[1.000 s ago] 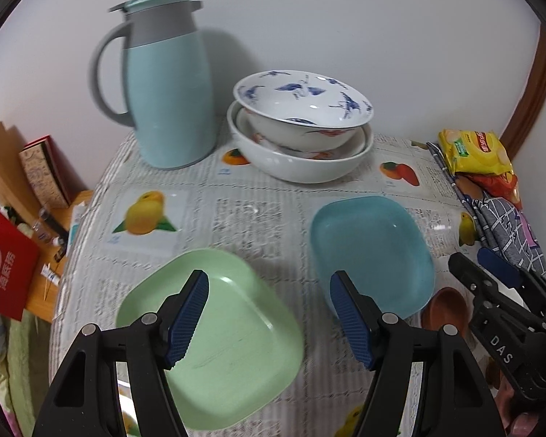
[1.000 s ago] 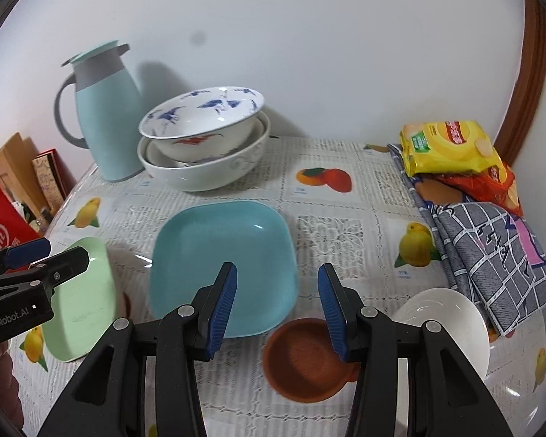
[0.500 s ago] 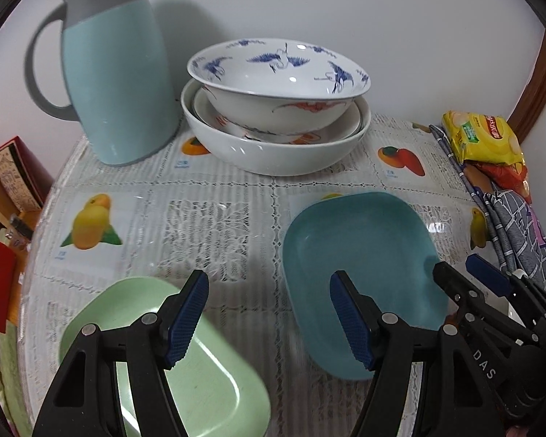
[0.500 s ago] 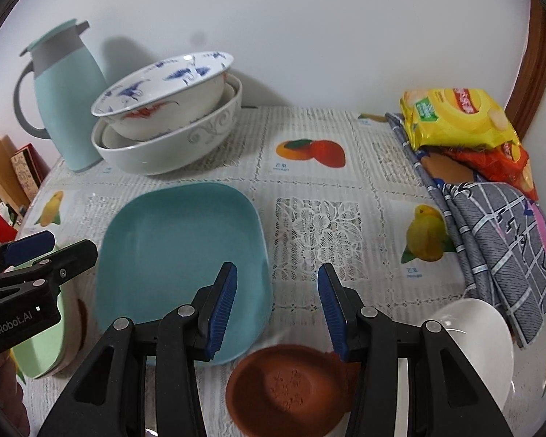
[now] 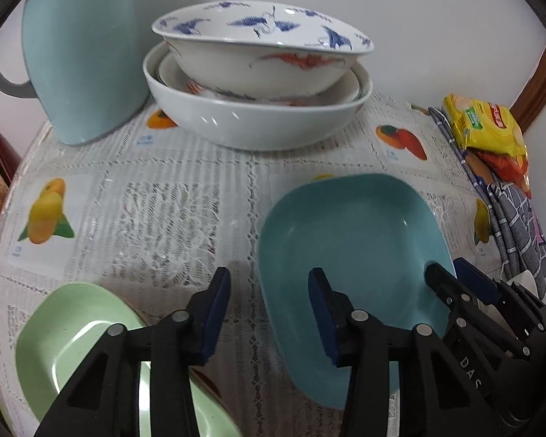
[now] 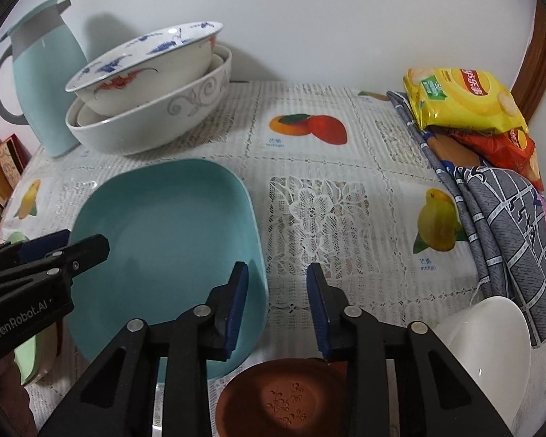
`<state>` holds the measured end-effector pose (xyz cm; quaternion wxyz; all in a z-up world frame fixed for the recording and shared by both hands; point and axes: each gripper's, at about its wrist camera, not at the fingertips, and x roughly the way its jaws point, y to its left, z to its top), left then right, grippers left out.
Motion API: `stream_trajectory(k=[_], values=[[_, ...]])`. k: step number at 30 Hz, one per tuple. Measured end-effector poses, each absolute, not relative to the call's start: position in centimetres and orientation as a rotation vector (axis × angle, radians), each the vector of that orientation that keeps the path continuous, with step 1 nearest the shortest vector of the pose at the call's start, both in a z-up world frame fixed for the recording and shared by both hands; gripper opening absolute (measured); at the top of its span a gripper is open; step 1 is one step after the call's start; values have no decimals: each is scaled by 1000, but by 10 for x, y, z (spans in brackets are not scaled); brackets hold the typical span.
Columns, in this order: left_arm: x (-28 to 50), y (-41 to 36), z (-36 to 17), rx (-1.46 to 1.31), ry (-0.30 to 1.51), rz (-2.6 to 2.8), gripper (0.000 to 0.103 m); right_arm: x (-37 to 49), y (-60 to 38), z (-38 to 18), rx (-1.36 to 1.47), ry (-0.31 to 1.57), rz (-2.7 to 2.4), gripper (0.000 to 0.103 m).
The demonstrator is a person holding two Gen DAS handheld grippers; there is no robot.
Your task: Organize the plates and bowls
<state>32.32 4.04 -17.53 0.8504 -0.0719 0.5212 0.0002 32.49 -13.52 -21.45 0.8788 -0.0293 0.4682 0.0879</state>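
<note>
Bowls (image 5: 258, 73) sat nested on the table (image 5: 171, 200); blue plate (image 6: 167, 240) lay empty; both grippers' fingers (image 5: 214, 313) (image 6: 236, 302) spread, holding nothing.

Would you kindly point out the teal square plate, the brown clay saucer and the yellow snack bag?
teal square plate (image 6: 171, 240), right wrist view, inner floor.
brown clay saucer (image 6: 284, 397), right wrist view, embossed centre.
yellow snack bag (image 6: 462, 98), right wrist view, front face.

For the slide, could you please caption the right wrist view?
Open right gripper above the blue plate and brown dish, stacked bowls behind.
</note>
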Motion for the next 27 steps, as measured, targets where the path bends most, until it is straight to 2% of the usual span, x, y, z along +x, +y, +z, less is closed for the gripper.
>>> stream_trajectory(k=[3, 6, 10, 16, 27], values=[[326, 36, -178, -138, 1100, 7, 39, 326, -133, -217, -60, 989, 188, 27], [327, 34, -181, -125, 1099, 5, 31, 327, -132, -219, -52, 988, 197, 20], [326, 34, -181, -121, 1087, -1, 14, 325, -129, -219, -53, 971, 207, 13], [324, 37, -175, -127, 1065, -2, 11, 321, -132, -212, -29, 942, 210, 10], [305, 43, -130, -125, 984, -3, 10, 302, -143, -171, 38, 856, 238, 8]])
